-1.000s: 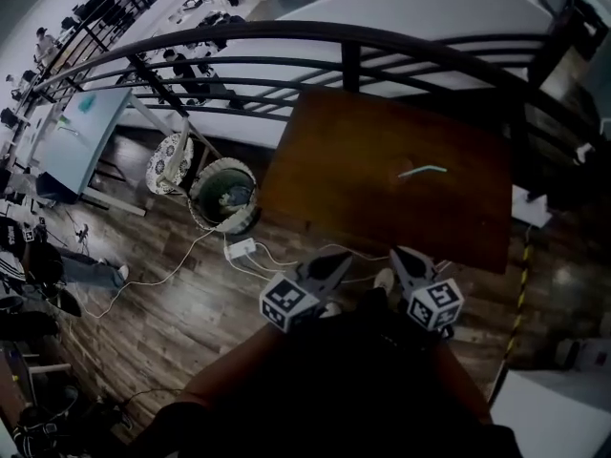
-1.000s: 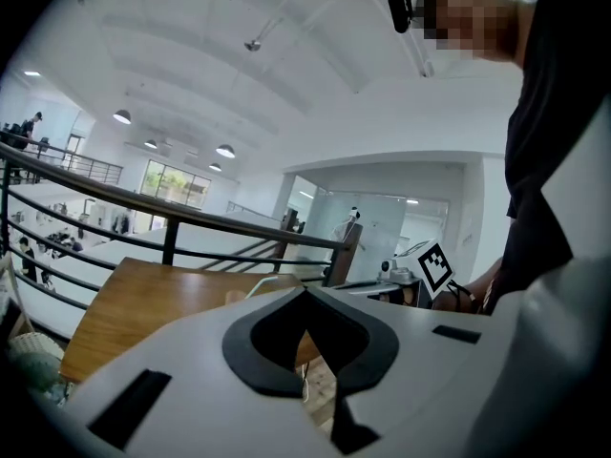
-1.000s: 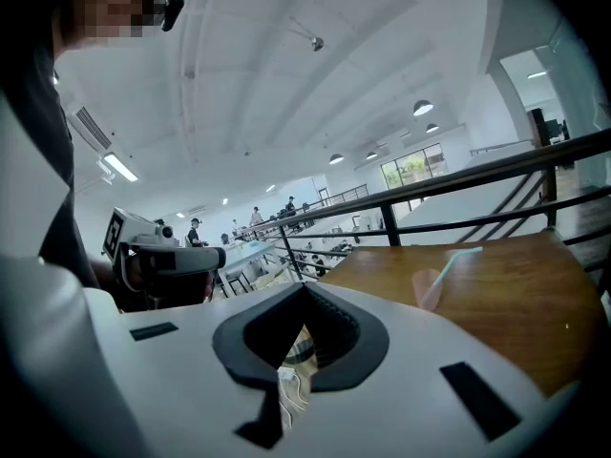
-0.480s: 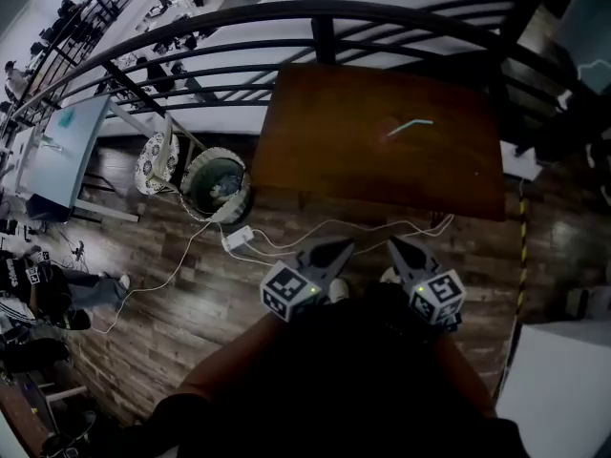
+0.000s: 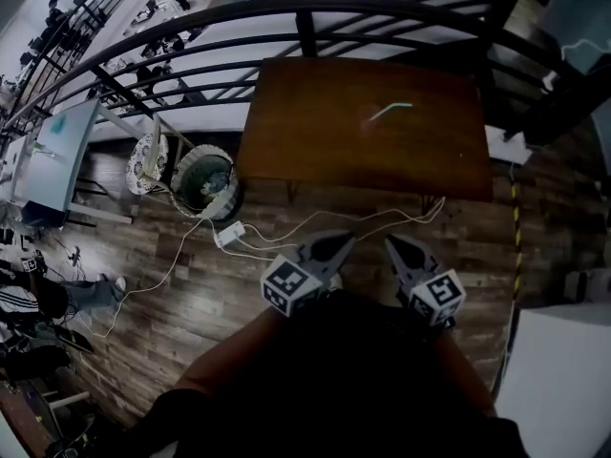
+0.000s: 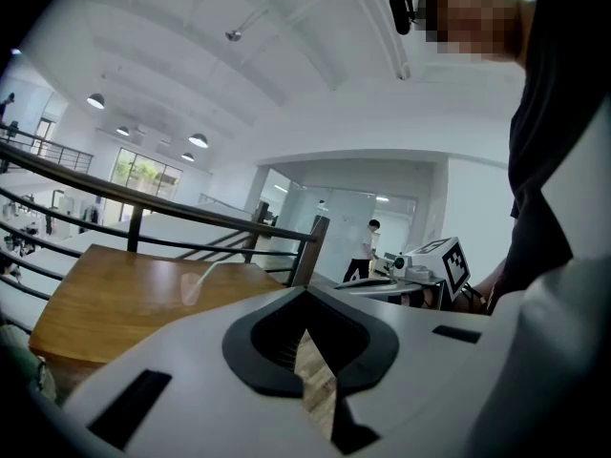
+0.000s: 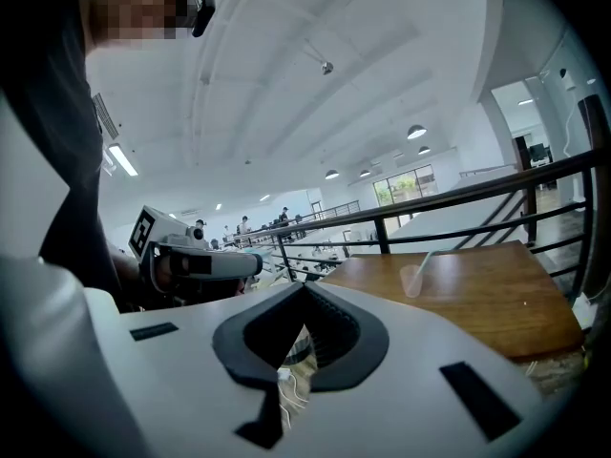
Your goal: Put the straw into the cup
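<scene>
A clear plastic cup (image 7: 412, 281) stands on the brown wooden table (image 5: 315, 151), toward its far side, and a pale straw (image 7: 426, 260) leans out of its rim. In the head view the straw (image 5: 389, 110) is a thin light line; the cup (image 5: 368, 118) is barely visible. The left gripper view shows the same cup (image 6: 191, 290) and straw (image 6: 212, 272). My left gripper (image 5: 344, 242) and right gripper (image 5: 391, 244) are held close to the body over the floor, well short of the table. Both are shut with nothing between the jaws.
A dark metal railing (image 5: 305, 12) curves behind the table. White cables (image 5: 315, 227) and a power strip (image 5: 229, 234) lie on the wooden floor in front of it. A round basket (image 5: 202, 181) stands left of the table. People stand on a lower level far left.
In the head view the table, with cup and straw, has slid upward and looks a little farther off. Both grippers stay shut near the body.
</scene>
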